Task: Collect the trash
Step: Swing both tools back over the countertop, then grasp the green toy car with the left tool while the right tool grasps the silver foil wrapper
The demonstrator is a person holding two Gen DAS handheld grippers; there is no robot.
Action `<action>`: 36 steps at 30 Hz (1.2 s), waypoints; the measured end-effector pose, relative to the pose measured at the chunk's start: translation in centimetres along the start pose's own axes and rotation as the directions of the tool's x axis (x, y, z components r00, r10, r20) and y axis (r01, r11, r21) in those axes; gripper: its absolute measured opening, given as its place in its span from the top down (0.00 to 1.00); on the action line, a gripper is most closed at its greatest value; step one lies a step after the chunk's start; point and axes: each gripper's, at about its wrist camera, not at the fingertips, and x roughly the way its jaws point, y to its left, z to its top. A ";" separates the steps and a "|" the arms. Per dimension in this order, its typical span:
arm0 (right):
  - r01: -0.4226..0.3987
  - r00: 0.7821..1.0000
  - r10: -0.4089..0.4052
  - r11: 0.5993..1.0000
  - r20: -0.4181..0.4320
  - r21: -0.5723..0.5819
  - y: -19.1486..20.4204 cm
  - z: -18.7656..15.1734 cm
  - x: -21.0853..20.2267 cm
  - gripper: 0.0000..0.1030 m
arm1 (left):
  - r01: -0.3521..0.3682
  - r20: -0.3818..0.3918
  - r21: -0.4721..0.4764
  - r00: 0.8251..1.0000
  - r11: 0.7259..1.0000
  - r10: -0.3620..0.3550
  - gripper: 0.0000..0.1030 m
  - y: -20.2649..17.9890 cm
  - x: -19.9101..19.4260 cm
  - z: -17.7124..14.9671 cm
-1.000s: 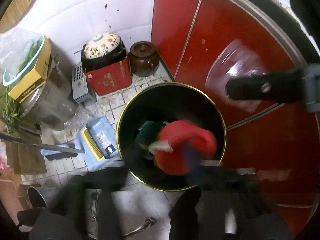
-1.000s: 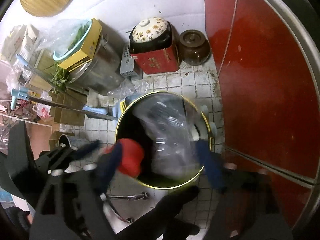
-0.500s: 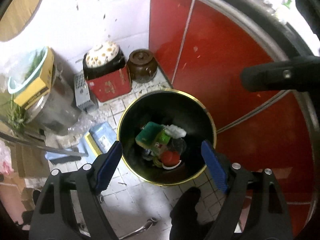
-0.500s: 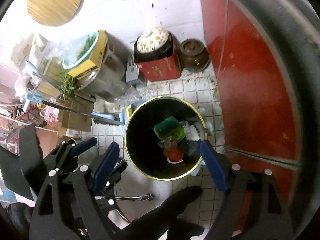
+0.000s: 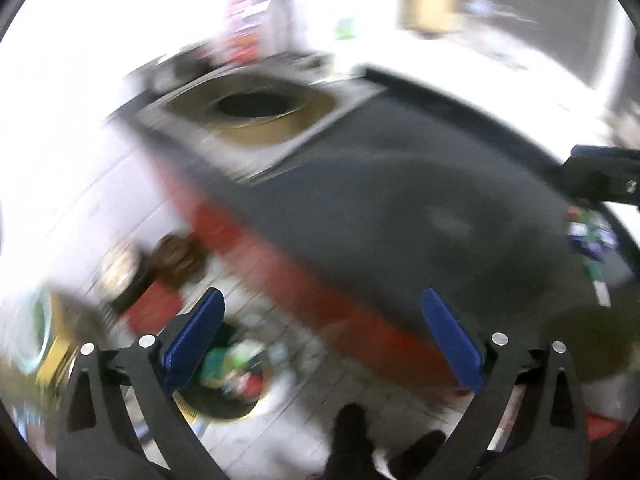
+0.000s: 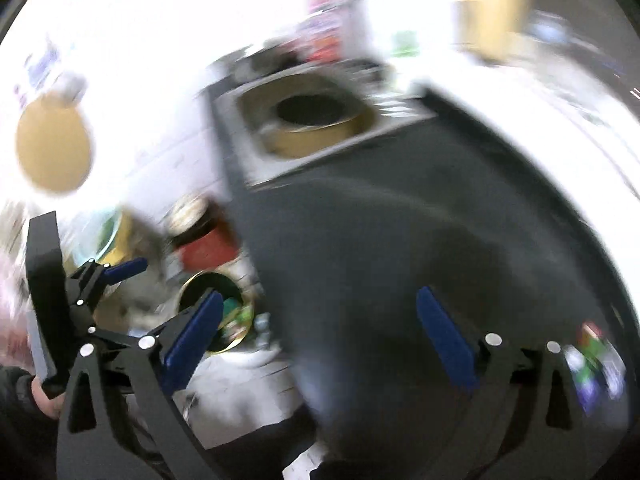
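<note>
Both views are heavily smeared by motion blur. The left gripper [image 5: 322, 344] shows its 2 blue-padded fingers [image 5: 196, 336] spread wide with nothing between them, and its jaws are opening. The right gripper [image 6: 318, 340] is likewise empty, its blue pads [image 6: 444, 340] far apart and its jaws opening too. The trash bin [image 6: 192, 286], black with a gold rim, stands on the tiled floor beside the red cabinet front [image 5: 348, 312], below both grippers; coloured trash [image 5: 240, 372], green, red and white, lies inside it. Above the cabinet runs a dark countertop [image 5: 400, 200] with a steel sink [image 5: 256, 120] set into it, a round basin sitting in the sink. At the countertop's right end lie blurred colourful wrappers [image 6: 600, 368], too smeared to tell apart. The left gripper also appears at the left edge of the right wrist view, held in a hand [image 6: 44, 400].
</note>
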 end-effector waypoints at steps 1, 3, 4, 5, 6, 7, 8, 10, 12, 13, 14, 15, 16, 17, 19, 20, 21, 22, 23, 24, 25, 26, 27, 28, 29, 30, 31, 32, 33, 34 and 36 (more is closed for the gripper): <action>0.045 0.999 -0.047 0.998 0.024 0.052 -2.5 -0.8 -1.9 0.09 | 0.054 0.008 0.052 0.998 0.997 -0.055 0.06 -3.0 0.0 1.2; 0.114 0.991 -0.123 0.983 0.056 0.144 -6.6 -2.8 -5.3 0.09 | 0.132 0.015 0.136 0.991 0.982 -0.135 0.06 -7.5 0.1 2.4; 0.151 0.984 -0.166 0.969 0.067 0.196 -8.8 -4.1 -7.1 0.09 | 0.161 0.016 0.181 0.986 0.970 -0.167 0.06 -9.7 0.1 2.9; 0.186 0.975 -0.209 0.952 0.072 0.243 -11.0 -5.6 -8.8 0.09 | 0.197 0.011 0.240 0.978 0.950 -0.206 0.06 -12.7 0.2 3.4; 0.209 0.969 -0.237 0.938 0.075 0.276 -12.4 -6.6 -10.0 0.09 | 0.223 0.004 0.280 0.972 0.934 -0.234 0.06 -14.8 0.1 3.7; 0.234 0.960 -0.271 0.919 0.077 0.317 -14.1 -8.1 -11.3 0.09 | 0.247 -0.003 0.316 0.966 0.916 -0.259 0.06 -16.9 0.2 3.9; 0.264 0.948 -0.310 0.892 0.071 0.367 -16.1 -9.9 -13.0 0.09 | 0.279 -0.011 0.354 0.956 0.893 -0.294 0.06 -19.3 0.1 4.1; 0.296 0.933 -0.355 0.852 0.063 0.432 -18.6 -12.6 -15.0 0.09 | 0.319 -0.028 0.411 0.941 0.854 -0.338 0.06 -23.1 -0.1 4.0; 0.327 0.914 -0.402 0.809 0.053 0.489 -20.6 -15.3 -17.0 0.09 | 0.342 -0.048 0.461 0.931 0.819 -0.361 0.06 -26.6 -0.2 3.8; 0.339 0.907 -0.419 0.789 0.046 0.513 -21.7 -16.7 -17.9 0.09 | 0.363 -0.064 0.482 0.922 0.798 -0.381 0.06 -28.4 -0.3 3.6; 0.344 0.902 -0.430 0.776 0.044 0.528 -22.2 -17.6 -18.7 0.09 | 0.372 -0.071 0.494 0.918 0.785 -0.390 0.06 -29.7 -0.8 2.9; 0.353 0.894 -0.447 0.757 0.042 0.549 -23.2 -18.9 -19.6 0.09 | 0.379 -0.078 0.509 0.914 0.773 -0.397 0.06 -30.9 -1.0 2.7; 0.358 0.890 -0.455 0.747 0.038 0.560 -23.8 -19.7 -20.1 0.09 | 0.384 -0.086 0.529 0.912 0.757 -0.402 0.06 -32.4 -1.2 2.3; 0.360 0.887 -0.461 0.738 0.036 0.571 -24.5 -20.5 -20.6 0.09 | 0.383 -0.091 0.543 0.911 0.747 -0.401 0.06 -33.3 -1.2 2.1; 0.363 0.883 -0.468 0.725 0.032 0.585 -25.1 -21.6 -21.3 0.09 | 0.379 -0.100 0.568 0.913 0.730 -0.396 0.06 -35.0 -1.4 1.7; 0.360 0.883 -0.467 0.723 0.034 0.589 -25.4 -22.0 -21.6 0.09 | 0.377 -0.105 0.576 0.914 0.725 -0.392 0.06 -35.7 -1.4 1.5; 0.356 0.885 -0.465 0.724 0.037 0.591 -25.9 -22.3 -21.6 0.09 | 0.373 -0.108 0.582 0.916 0.722 -0.386 0.06 -36.4 -1.4 1.4; 0.355 0.885 -0.464 0.724 0.037 0.592 -26.1 -22.4 -21.6 0.09 | 0.372 -0.110 0.585 0.917 0.721 -0.384 0.06 -36.4 -1.3 1.6; 0.351 0.888 -0.459 0.726 0.037 0.592 -26.7 -22.7 -21.6 0.09 | 0.372 -0.117 0.585 0.918 0.721 -0.378 0.06 -36.8 -1.1 1.8; 0.344 0.892 -0.451 0.729 0.038 0.591 -27.1 -23.0 -21.6 0.09 | 0.372 -0.123 0.582 0.919 0.723 -0.373 0.06 -37.3 -0.9 1.8; 0.339 0.895 -0.444 0.732 0.038 0.591 -27.5 -22.9 -21.3 0.09 | 0.373 -0.127 0.578 0.920 0.726 -0.372 0.06 -37.5 -0.7 2.0; 0.334 0.898 -0.439 0.735 0.039 0.590 -28.0 -22.9 -21.1 0.09 | 0.374 -0.131 0.572 0.920 0.730 -0.369 0.06 -37.8 -0.4 2.2; 0.328 0.901 -0.433 0.740 0.042 0.588 -28.3 -22.7 -20.8 0.09 | 0.376 -0.132 0.563 0.920 0.736 -0.369 0.06 -38.2 -0.1 2.4; 0.320 0.905 -0.423 0.745 0.044 0.585 -28.9 -22.7 -20.6 0.09 | 0.377 -0.134 0.557 0.920 0.740 -0.368 0.06 -38.5 0.1 2.6; 0.314 0.909 -0.414 0.751 0.044 0.581 -29.5 -22.6 -20.3 0.09 | 0.374 -0.138 0.550 0.922 0.746 -0.361 0.06 -39.1 0.6 2.8; 0.313 0.911 -0.410 0.755 0.043 0.576 -30.0 -22.6 -20.0 0.09 | 0.369 -0.144 0.547 0.926 0.752 -0.350 0.06 -39.6 1.3 3.0; 0.308 0.915 -0.401 0.764 0.043 0.567 -30.6 -22.5 -19.6 0.09 | 0.365 -0.148 0.546 0.928 0.754 -0.342 0.06 -39.9 1.6 3.2; 0.304 0.918 -0.394 0.769 0.042 0.563 -31.1 -22.4 -19.3 0.09 | 0.360 -0.153 0.542 0.931 0.759 -0.332 0.06 -40.6 2.3 3.4; 0.294 0.925 -0.379 0.778 0.041 0.555 -32.0 -22.2 -18.6 0.09 | 0.358 -0.158 0.538 0.932 0.763 -0.327 0.06 -41.0 2.9 3.5; 0.292 0.927 -0.374 0.782 0.039 0.551 -32.4 -22.1 -18.2 0.09 | 0.356 -0.161 0.532 0.933 0.768 -0.320 0.06 -41.4 3.5 3.7; 0.292 0.933 -0.360 0.793 0.024 0.534 -33.9 -21.8 -17.0 0.09 | 0.354 -0.171 0.514 0.935 0.781 -0.310 0.06 -42.4 5.2 4.1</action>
